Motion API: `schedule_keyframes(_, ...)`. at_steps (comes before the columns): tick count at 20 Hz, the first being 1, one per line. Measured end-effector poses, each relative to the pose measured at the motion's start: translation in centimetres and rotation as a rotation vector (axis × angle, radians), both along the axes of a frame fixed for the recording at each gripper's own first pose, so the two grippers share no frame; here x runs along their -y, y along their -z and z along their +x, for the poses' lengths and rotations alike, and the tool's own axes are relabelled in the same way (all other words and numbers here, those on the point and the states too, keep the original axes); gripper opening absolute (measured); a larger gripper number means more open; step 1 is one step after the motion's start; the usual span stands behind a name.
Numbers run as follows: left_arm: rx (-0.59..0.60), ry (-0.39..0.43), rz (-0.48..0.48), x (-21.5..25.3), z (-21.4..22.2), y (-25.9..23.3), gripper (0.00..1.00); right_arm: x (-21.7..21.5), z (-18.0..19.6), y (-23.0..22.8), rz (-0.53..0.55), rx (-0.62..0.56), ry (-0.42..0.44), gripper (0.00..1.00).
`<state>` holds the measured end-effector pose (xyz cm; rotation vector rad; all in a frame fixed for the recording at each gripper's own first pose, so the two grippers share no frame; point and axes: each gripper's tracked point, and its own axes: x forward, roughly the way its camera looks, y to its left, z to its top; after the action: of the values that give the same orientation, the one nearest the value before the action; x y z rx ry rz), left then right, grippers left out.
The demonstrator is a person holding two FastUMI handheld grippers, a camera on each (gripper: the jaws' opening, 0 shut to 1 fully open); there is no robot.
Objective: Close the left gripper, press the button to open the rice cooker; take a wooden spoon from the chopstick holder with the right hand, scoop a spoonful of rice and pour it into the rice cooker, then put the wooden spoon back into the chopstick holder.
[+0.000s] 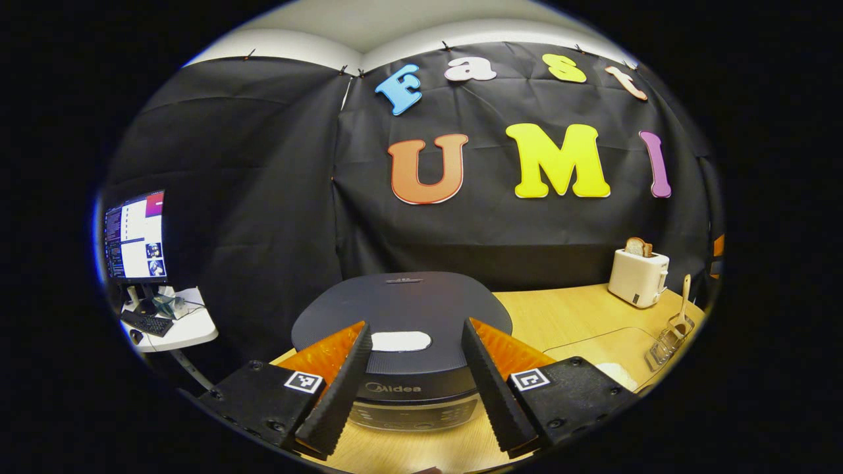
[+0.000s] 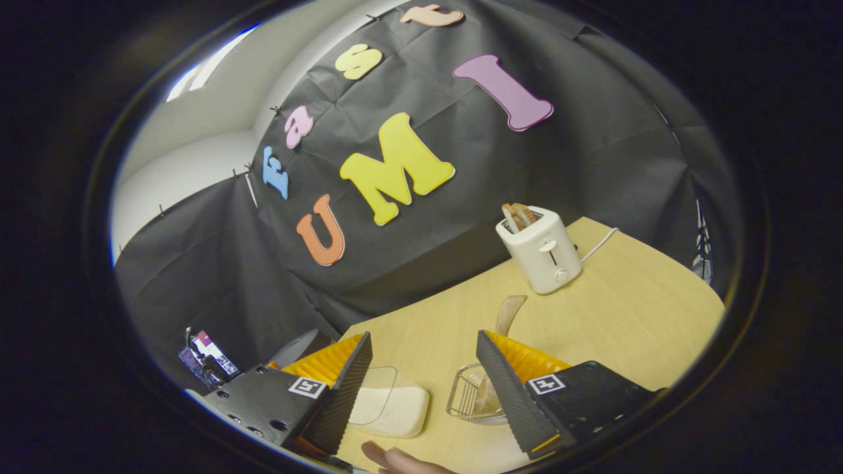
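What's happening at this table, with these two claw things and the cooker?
A person holds a two-finger gripper in each hand and nothing is grasped yet. The left gripper is open, poised over the shut rice cooker, its fingers either side of the white lid button. The right gripper is open too, aimed at the wire chopstick holder, where the wooden spoon stands. A clear container of rice lies beside it, and a toaster sits farther back.
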<state>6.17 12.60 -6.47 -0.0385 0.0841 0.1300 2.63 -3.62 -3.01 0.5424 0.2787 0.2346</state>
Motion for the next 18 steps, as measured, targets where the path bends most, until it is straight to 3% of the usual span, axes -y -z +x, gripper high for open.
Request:
schedule_keyframes(6,-0.042,-0.01,0.047,0.5,-0.1,-0.7,0.87,-0.2,-0.4,-0.4,-0.001,0.007,-0.012,0.94)
schedule_keyframes(10,-0.004,0.005,0.058,2.4,-1.2,-2.9,0.87,-0.2,-1.1,-1.3,-0.033,0.045,-0.006,0.95)
schedule_keyframes(18,-0.004,0.048,0.016,8.6,-4.4,-5.1,0.87,-2.2,-3.8,-3.4,-0.267,0.182,0.013,0.95)
